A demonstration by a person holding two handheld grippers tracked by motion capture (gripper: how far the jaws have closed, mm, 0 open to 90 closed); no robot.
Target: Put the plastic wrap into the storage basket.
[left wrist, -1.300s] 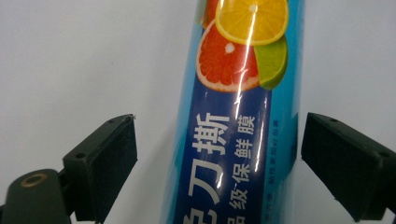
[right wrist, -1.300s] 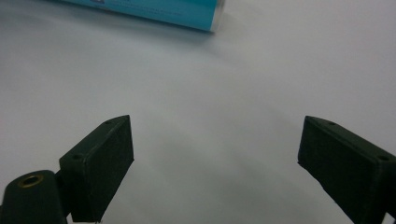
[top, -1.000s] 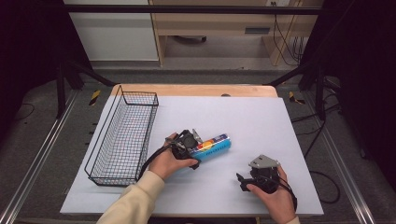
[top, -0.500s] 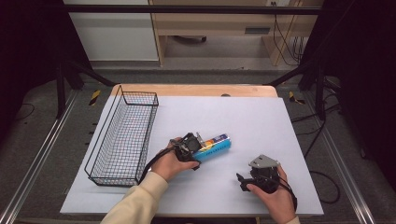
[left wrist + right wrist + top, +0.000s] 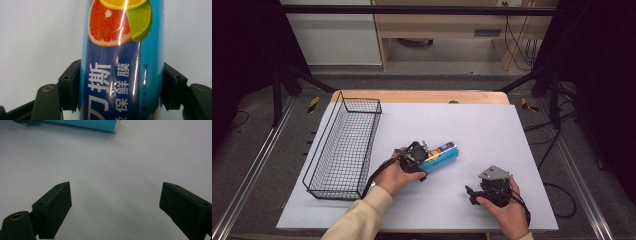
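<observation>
**Left fingers clasp a blue box; right fingers stand apart over bare sheet**

The worktop (image 5: 492,130), covered by a pale sheet, takes up the middle of the high view, with a strip of bare wood showing along its far edge. At its left side stands a long black wire basket (image 5: 343,147), running from the upper left towards the lower left of the sheet.

Near the centre of the high view lies a blue box (image 5: 441,156) with citrus fruit printed on it, long and narrow, resting on the sheet with its far end pointing to the upper right. In the left gripper view the same box (image 5: 120,62) runs up the middle of the frame, showing a grapefruit slice, a lime wedge and white characters.

The left gripper (image 5: 418,155), held in a hand at centre left of the high view, has its fingers (image 5: 71,85) pressed against both long sides of the box, gripping it at its near end.

The right gripper (image 5: 472,192) sits at the lower right of the high view, well apart from the box. In its own view the fingers (image 5: 53,206) stand wide apart over bare sheet, holding nothing, with the box's blue edge (image 5: 85,124) along the top of the frame.
</observation>
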